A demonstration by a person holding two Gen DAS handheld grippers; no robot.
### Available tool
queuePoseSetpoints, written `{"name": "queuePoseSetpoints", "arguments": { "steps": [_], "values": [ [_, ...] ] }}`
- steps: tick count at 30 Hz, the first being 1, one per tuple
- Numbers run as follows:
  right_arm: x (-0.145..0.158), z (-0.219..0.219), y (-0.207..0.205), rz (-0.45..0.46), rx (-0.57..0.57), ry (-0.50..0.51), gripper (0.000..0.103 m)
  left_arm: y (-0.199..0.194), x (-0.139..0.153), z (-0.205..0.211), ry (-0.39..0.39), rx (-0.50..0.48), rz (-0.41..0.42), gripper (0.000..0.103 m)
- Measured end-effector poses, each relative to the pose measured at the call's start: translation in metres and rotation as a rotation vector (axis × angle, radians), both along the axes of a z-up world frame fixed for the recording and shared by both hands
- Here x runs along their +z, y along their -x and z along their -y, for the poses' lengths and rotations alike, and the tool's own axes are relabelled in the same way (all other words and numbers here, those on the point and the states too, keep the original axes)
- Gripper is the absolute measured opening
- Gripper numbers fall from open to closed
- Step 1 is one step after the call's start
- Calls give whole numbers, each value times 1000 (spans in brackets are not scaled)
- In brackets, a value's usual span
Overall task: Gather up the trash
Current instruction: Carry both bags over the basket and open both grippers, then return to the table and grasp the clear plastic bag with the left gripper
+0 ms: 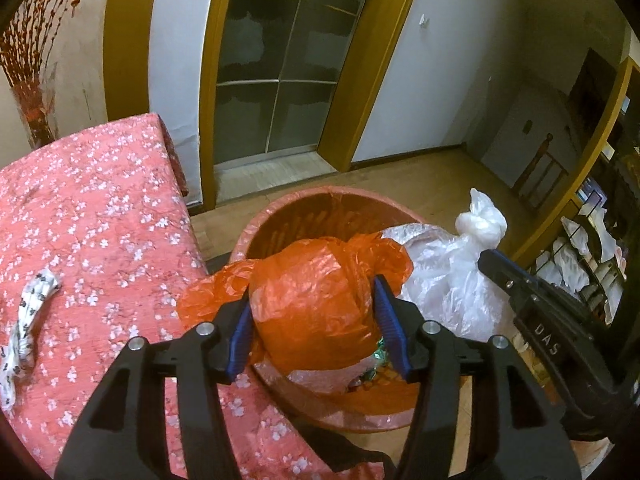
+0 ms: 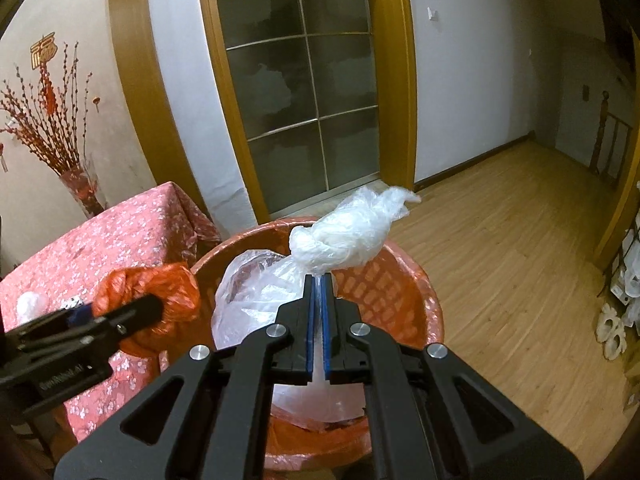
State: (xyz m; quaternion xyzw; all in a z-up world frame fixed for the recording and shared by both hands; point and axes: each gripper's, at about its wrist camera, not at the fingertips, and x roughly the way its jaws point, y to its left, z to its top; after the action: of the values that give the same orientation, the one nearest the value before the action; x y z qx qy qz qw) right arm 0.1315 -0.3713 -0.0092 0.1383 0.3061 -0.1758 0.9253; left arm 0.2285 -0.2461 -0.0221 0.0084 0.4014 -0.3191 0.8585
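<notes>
Left gripper (image 1: 316, 328): its jaws stand about half wide around the orange bag (image 1: 304, 300); both blue pads lie at the bag's flanks, and it cannot be told whether they still press on it.
Right gripper (image 2: 319, 280): closed to a thin slit on the neck of the clear bag (image 2: 256, 292), just below its knot (image 2: 340, 244).
Orange bag: a tied, stuffed bundle in the centre of the left wrist view, above the near rim of the bin (image 1: 256, 228); at lower left of the right wrist view it sits between bin and table.
Clear bag: its body hangs inside the bin's mouth, centre of the right wrist view; the knot stands above the fingertips.
Bin: red, basket-walled, lined with a red bag, on the wood floor beside the table (image 1: 100, 200); some wrappers show at its bottom in the left wrist view.
Done so far: two bags of trash are tied and brought to the bin; neither is plainly released.
Left to do: by judgement, drop both bags in.
Possible leftovers: a patterned white strip (image 1: 28, 320) at far left of the left wrist view lies on the pink floral cloth; whether it is trash cannot be told.
</notes>
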Motion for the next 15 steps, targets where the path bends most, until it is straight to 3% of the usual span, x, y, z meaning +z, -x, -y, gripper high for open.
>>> {"name": "queuePoseSetpoints", "arguments": {
  "steps": [4,6,10,12,15],
  "values": [
    [-4,4,1,-7,2,-18,15,-6,-7,-1,-9,5,-21,59],
    [-5,3,1,-5,-1,-21,32,-8,-10,-5,-9,12,-29,67],
    [-5,4,3,-6,-11,-11,42,-8,-13,-13,-19,33,-32,68],
    [-4,3,5,-4,-22,3,55,-7,-12,-21,-26,51,-23,69],
    [0,-1,8,2,-33,37,63,-3,-9,-32,-52,78,5,73]
  ]
}}
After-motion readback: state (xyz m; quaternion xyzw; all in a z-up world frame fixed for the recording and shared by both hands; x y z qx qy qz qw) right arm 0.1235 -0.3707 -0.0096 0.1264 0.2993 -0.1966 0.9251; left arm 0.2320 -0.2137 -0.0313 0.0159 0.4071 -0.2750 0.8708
